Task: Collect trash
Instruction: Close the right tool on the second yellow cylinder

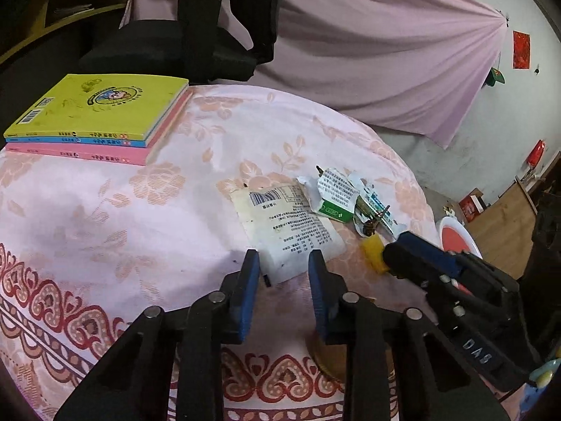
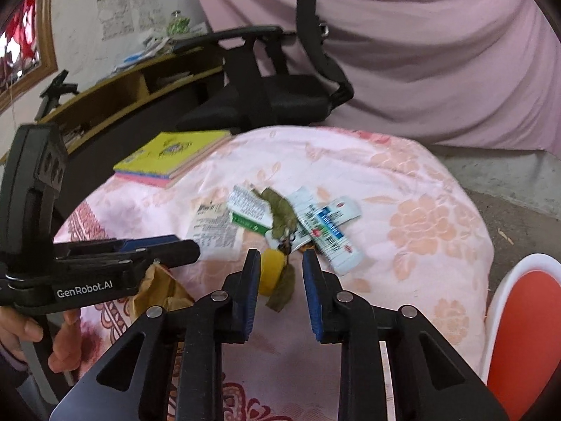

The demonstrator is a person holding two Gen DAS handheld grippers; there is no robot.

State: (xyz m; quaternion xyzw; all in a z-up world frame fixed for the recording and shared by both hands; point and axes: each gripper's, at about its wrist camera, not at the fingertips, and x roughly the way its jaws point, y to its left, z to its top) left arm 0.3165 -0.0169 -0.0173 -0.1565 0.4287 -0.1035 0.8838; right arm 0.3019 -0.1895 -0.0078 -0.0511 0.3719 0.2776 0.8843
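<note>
Trash pile: a small heap of trash lies near the middle of the desk [image 1: 105, 217], on a pink cloth with flowers.
White packet [image 1: 287, 226]: flat, with a bar code and small print; it lies at the left of the heap, and its near corner sits between the left tongs.
Green and white box [image 1: 333, 196]: torn open, it rests on the far edge of the white packet.
Blue and white box [image 2: 326, 228]: squashed flat, it lies across the right of the heap.
Dry leaves [image 2: 280, 210]: brown-green, some on top of the boxes, one lower down between the right tongs.
Yellow piece [image 2: 270, 270]: a small round yellow thing, just beside the left finger of the right tongs.
Left tongs [image 1: 284, 263]: only a little way open; the pads do not press on the packet, so nothing is held.
Right tongs [image 2: 282, 263]: only a little way open too, with the leaf and yellow piece in the gap, not squeezed.
Hand [image 2: 31, 336]: a person's hand holds the handle of the left tongs.
Brown paper [image 2: 159, 287]: crumpled, under the left tongs.
Books [image 1: 98, 115]: a stack with a yellow one on top, at the far left corner of the desk.
Chair [image 1: 196, 42]: black, behind the desk.
Curtain [image 1: 368, 52]: pink, past the chair.
</note>
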